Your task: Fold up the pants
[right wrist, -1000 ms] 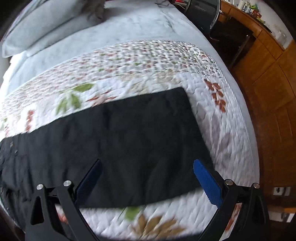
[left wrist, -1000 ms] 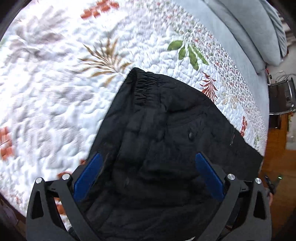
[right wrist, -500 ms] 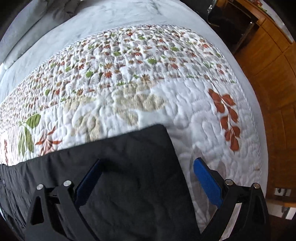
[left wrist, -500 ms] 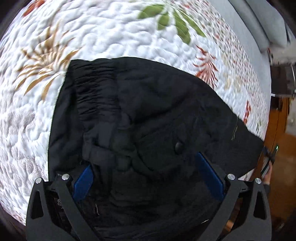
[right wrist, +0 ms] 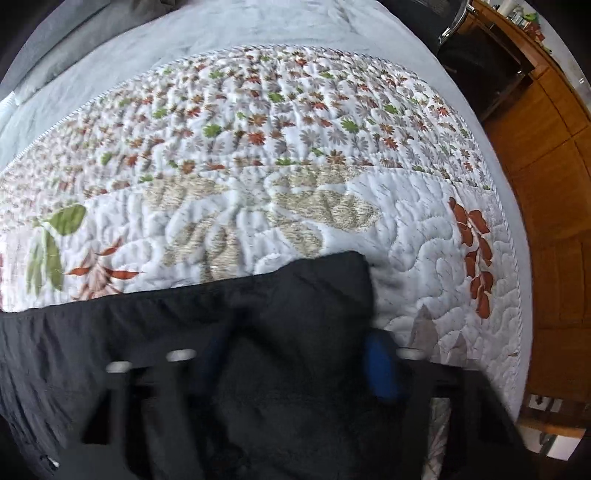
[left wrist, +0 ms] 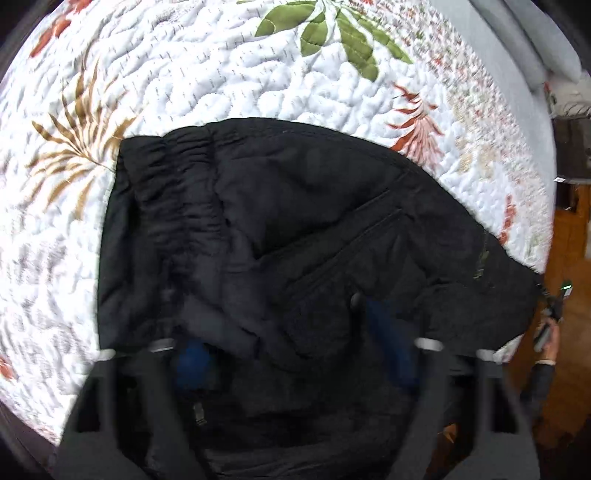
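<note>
Black pants lie flat on the quilted floral bedspread. Their gathered elastic waistband is at the left and a back pocket is in the middle. My left gripper points down onto the waist end; its jaws are closing, and cloth bunches up between the blue pads. In the right wrist view the leg end of the pants lies near the bed's right edge. My right gripper is down on it with jaws closing, and black cloth bulges between the pads.
Beyond the bedspread come a grey sheet and grey pillows. Wooden floor and a wooden cabinet run along the bed's right side. A person's hand shows past the bed edge.
Both grippers came down onto the pants and slid toward their ends. Both pairs of jaws, wide a moment ago, have narrowed, and the cloth between them has bunched up.
</note>
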{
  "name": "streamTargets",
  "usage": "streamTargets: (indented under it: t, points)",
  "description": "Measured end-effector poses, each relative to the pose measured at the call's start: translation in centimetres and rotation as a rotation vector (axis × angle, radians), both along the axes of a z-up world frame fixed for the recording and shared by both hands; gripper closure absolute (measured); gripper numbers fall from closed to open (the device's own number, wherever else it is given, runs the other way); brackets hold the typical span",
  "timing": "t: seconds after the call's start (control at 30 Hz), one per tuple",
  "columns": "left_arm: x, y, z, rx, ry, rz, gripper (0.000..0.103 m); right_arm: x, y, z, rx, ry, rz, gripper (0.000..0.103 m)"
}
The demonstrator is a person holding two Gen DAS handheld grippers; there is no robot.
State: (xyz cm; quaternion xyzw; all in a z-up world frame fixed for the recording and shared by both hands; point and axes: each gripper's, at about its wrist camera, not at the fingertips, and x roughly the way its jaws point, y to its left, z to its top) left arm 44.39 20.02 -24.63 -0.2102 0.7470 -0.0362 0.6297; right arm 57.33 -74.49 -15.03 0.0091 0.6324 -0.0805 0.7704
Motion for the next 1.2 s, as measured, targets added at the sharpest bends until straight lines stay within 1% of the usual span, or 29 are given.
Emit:
streamTargets:
  t: [0.03,0.07,0.1,0.17,0.2,0.23,0.27,0.33,0.43,0.53,0.63,0.73,0.83,0.9,1.0,1.07,1.13,1.2]
  points:
    - [0.0,0.2,0.1,-0.005,-0.002,0.0,0.044,0.0,0.2,0.2,0.018,-0.003,0.008,0.079]
    - [0.0,0.2,0.1,-0.01,-0.005,0.005,0.051,0.0,0.7,0.6,0.027,-0.007,0.031,0.084]
    - [0.0,0.3,0.1,-0.005,-0.004,0.009,0.056,-0.1,1.3,0.8,0.012,-0.009,0.052,0.088]
    - [0.0,0.4,0.2,-0.008,-0.019,0.017,0.067,-0.3,2.6,1.5,-0.035,-0.014,0.098,0.09]
    - [0.0,0.3,0.4,-0.013,-0.034,0.015,0.071,-0.4,2.9,1.9,-0.038,-0.026,0.101,0.091]
    - [0.0,0.0,0.5,-0.016,-0.048,0.011,0.077,-0.7,3.1,2.6,-0.03,-0.047,0.103,0.091]
    - [-0.1,0.0,0.5,-0.015,-0.058,0.009,0.08,-0.8,3.4,3.1,-0.023,-0.066,0.104,0.091]
    - [-0.2,-0.1,0.6,-0.013,-0.077,0.005,0.083,-1.4,3.7,4.3,-0.013,-0.1,0.11,0.092]
    - [-0.5,-0.7,0.9,0.0,-0.112,0.0,0.085,-3.1,3.9,7.0,0.005,-0.159,0.133,0.092]
    - [-0.9,-1.5,2.0,0.02,-0.179,-0.034,0.089,-5.2,4.3,10.0,0.028,-0.247,0.17,0.092]
    - [-1.9,-2.0,3.6,0.019,-0.268,-0.056,0.091,-8.0,4.8,11.8,0.031,-0.32,0.214,0.092]
    - [-3.4,-2.2,5.4,-0.006,-0.364,-0.069,0.091,-11.1,5.8,13.7,0.027,-0.398,0.273,0.092]
    - [-5.3,-2.4,7.1,-0.032,-0.46,-0.081,0.091,-15.3,7.0,16.1,0.036,-0.5,0.309,0.092]
    - [-7.1,-2.5,8.3,-0.049,-0.528,-0.087,0.091,-18.0,7.2,17.1,0.059,-0.562,0.315,0.092]
    - [-9.9,-2.0,9.5,-0.085,-0.603,-0.092,0.091,-22.3,6.6,18.2,0.101,-0.644,0.31,0.092]
    - [-11.6,-2.2,10.0,-0.113,-0.64,-0.086,0.091,-25.7,5.9,18.7,0.12,-0.695,0.289,0.092]
    - [-13.9,-1.5,10.6,-0.152,-0.684,-0.072,0.091,-28.8,4.7,18.9,0.146,-0.736,0.256,0.092]
    - [-15.9,-1.0,10.9,-0.178,-0.718,-0.062,0.091,-31.2,3.6,18.7,0.16,-0.76,0.216,0.092]
